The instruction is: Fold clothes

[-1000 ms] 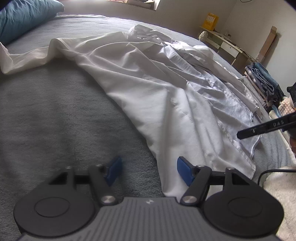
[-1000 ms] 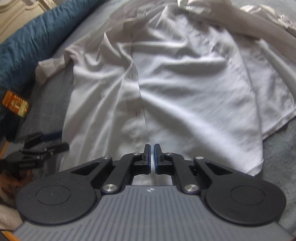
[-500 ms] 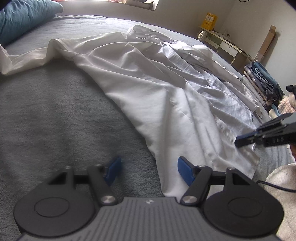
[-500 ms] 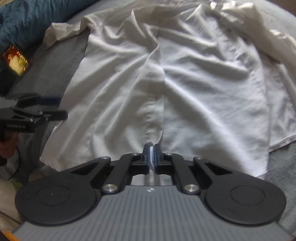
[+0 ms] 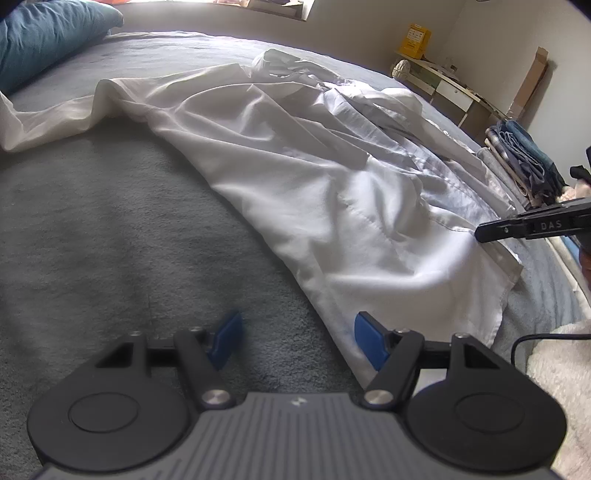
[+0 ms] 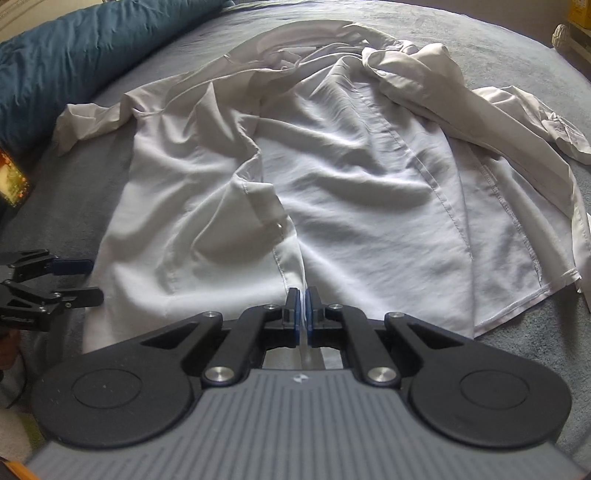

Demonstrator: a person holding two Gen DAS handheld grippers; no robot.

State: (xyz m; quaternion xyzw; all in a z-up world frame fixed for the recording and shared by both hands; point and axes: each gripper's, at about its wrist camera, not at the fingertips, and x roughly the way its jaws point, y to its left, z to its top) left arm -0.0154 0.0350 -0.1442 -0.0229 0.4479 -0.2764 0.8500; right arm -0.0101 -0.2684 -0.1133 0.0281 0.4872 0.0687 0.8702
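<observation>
My right claw point(image 6: 303, 308) is pressed together on a thin fold of the crumpled white button-up cotton shirt point(image 6: 351, 192), pinching the front edge strip near the hem; the cloth rises in a ridge from my blue pads point(image 6: 293, 310) up the middle of the garment. The shirt lies spread open on the grey fleecy bed cover point(image 5: 110, 221), collar at the far end, one sleeve bunched over its right side and the other trailing toward the long dark-teal pillow point(image 6: 74, 55).

My left claw point(image 5: 295, 338) is spread wide with nothing between its blue pads point(image 5: 227, 338). It hangs just above the bed cover at the shirt's near corner; the right pad sits over the hem, the left over bare cover, and I cannot tell whether either touches.

From the left wrist view, the right claw's black tip point(image 5: 517, 229) reaches in from the side over the shirt's hem. Beyond the bed stand a pile of folded blue and grey clothes point(image 5: 521, 158), a pale low desk point(image 5: 443, 85) and a small yellow box point(image 5: 418, 36).
</observation>
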